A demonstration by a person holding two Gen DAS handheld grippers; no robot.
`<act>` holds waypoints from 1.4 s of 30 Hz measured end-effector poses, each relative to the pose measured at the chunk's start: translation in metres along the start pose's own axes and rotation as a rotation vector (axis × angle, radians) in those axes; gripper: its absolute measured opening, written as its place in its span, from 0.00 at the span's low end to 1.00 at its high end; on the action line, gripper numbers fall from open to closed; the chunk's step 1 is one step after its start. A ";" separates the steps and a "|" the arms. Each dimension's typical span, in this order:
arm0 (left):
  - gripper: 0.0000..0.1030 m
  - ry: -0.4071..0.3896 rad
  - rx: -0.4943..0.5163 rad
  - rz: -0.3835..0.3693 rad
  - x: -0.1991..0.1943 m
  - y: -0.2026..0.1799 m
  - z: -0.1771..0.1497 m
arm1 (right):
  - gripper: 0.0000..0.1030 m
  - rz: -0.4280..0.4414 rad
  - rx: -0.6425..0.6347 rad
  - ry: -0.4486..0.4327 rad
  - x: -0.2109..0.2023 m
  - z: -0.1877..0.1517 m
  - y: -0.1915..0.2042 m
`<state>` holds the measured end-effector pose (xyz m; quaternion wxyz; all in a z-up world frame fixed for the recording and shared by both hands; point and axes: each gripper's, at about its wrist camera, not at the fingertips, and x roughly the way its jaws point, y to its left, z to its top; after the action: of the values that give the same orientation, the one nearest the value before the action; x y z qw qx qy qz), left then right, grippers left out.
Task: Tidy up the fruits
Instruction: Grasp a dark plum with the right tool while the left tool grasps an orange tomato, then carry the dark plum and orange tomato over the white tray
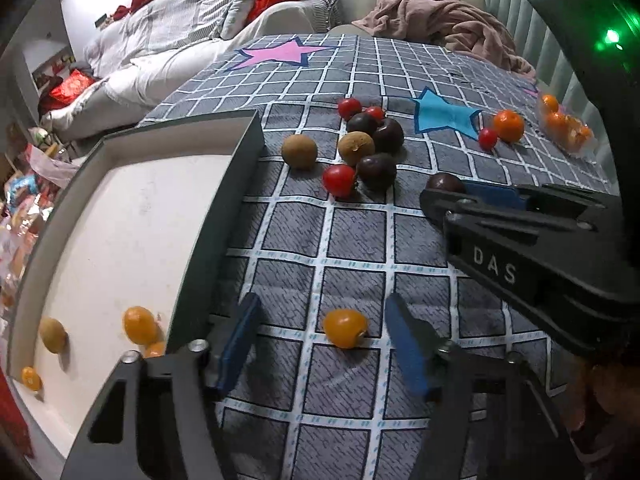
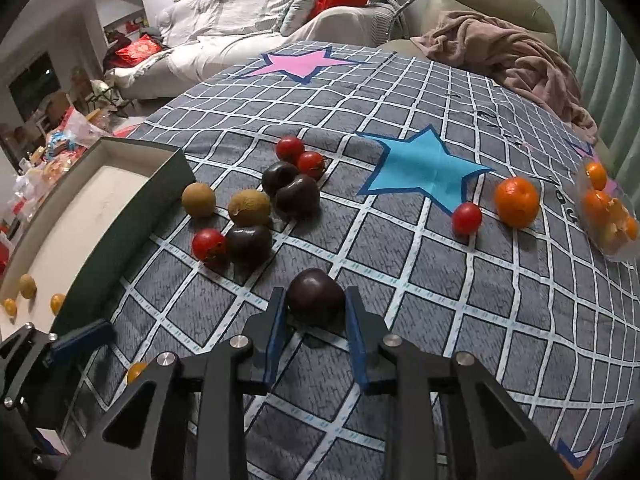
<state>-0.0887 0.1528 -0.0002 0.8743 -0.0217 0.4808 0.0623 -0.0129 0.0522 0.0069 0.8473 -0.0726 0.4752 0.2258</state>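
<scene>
Right hand-held gripper point(image 2: 316, 312) angles downward, pads clamping dark plum point(image 2: 316, 300).

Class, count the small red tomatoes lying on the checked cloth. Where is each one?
4. Two tomatoes lie side by side behind the dark fruits, one sits in front of that cluster, and one rests beside the big orange. Others may be hidden.

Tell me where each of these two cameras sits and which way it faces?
Left wrist: on the left gripper, looking down at a yellow fruit between its open fingers; the right gripper shows.
Right wrist: on the right gripper, closed on a dark plum.
Shared: checked cloth, box.
</scene>
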 end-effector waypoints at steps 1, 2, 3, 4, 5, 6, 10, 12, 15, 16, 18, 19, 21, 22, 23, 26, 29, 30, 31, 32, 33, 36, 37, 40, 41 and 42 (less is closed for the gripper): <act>0.44 0.001 0.003 -0.020 -0.001 -0.001 0.000 | 0.30 0.006 0.007 -0.001 -0.001 -0.001 -0.001; 0.34 0.004 0.002 -0.031 -0.002 -0.001 0.000 | 0.30 0.020 0.021 -0.001 -0.004 -0.004 -0.003; 0.33 0.006 0.005 -0.028 -0.002 -0.002 0.000 | 0.30 0.030 0.031 0.000 -0.005 -0.006 -0.004; 0.32 0.007 0.008 -0.031 -0.002 -0.003 -0.001 | 0.30 0.038 0.039 0.000 -0.007 -0.009 -0.006; 0.28 0.007 0.010 -0.036 -0.003 -0.002 -0.002 | 0.30 0.041 0.046 0.000 -0.009 -0.012 -0.008; 0.25 0.008 0.014 -0.044 -0.003 -0.003 -0.003 | 0.30 0.043 0.052 0.000 -0.012 -0.015 -0.010; 0.25 0.018 0.018 -0.059 -0.008 -0.003 -0.008 | 0.30 0.062 0.089 0.004 -0.020 -0.026 -0.017; 0.25 0.025 0.013 -0.073 -0.010 -0.001 -0.010 | 0.30 0.074 0.111 0.006 -0.025 -0.033 -0.021; 0.25 0.040 -0.008 -0.107 -0.014 0.003 -0.014 | 0.30 0.081 0.132 0.008 -0.032 -0.043 -0.025; 0.25 0.042 -0.014 -0.119 -0.016 0.005 -0.016 | 0.30 0.083 0.138 0.008 -0.034 -0.046 -0.025; 0.25 0.036 -0.015 -0.128 -0.021 0.007 -0.018 | 0.30 0.088 0.151 0.009 -0.039 -0.053 -0.027; 0.25 0.033 -0.014 -0.131 -0.022 0.008 -0.019 | 0.30 0.089 0.154 0.010 -0.040 -0.055 -0.027; 0.25 0.029 -0.013 -0.132 -0.024 0.009 -0.019 | 0.30 0.089 0.157 0.011 -0.044 -0.060 -0.026; 0.25 0.031 -0.014 -0.126 -0.024 0.009 -0.019 | 0.30 0.088 0.158 0.012 -0.045 -0.062 -0.026; 0.25 0.032 -0.017 -0.116 -0.022 0.009 -0.019 | 0.30 0.085 0.157 0.013 -0.045 -0.063 -0.026; 0.25 0.021 -0.014 -0.087 -0.017 0.009 -0.017 | 0.30 0.083 0.162 0.016 -0.047 -0.065 -0.026; 0.26 0.013 0.008 -0.097 -0.013 0.006 -0.015 | 0.30 0.083 0.168 0.016 -0.048 -0.066 -0.027; 0.26 0.009 0.018 -0.092 -0.012 0.004 -0.014 | 0.30 0.083 0.169 0.016 -0.049 -0.068 -0.027; 0.26 0.008 0.029 -0.091 -0.011 0.002 -0.013 | 0.30 0.083 0.169 0.016 -0.050 -0.068 -0.027; 0.26 0.005 0.039 -0.086 -0.010 0.000 -0.012 | 0.30 0.083 0.169 0.016 -0.050 -0.068 -0.028; 0.26 0.000 0.049 -0.079 -0.009 -0.003 -0.012 | 0.30 0.083 0.170 0.016 -0.049 -0.069 -0.028; 0.26 -0.013 0.056 -0.079 -0.007 -0.005 -0.009 | 0.30 0.087 0.174 0.014 -0.050 -0.070 -0.029; 0.26 -0.014 0.051 -0.082 -0.006 -0.005 -0.008 | 0.30 0.088 0.175 0.014 -0.050 -0.070 -0.029; 0.24 -0.016 0.046 -0.091 -0.004 -0.004 -0.005 | 0.30 0.090 0.179 0.013 -0.051 -0.071 -0.030; 0.19 -0.016 0.045 -0.098 -0.004 -0.003 -0.005 | 0.30 0.089 0.181 0.012 -0.051 -0.071 -0.030; 0.19 -0.015 0.042 -0.105 -0.004 -0.002 -0.005 | 0.30 0.090 0.184 0.011 -0.051 -0.071 -0.030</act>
<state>-0.0944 0.1498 0.0009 0.8801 -0.0280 0.4739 0.0061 -0.0768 -0.0148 0.0092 0.8367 0.0255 0.5015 0.2188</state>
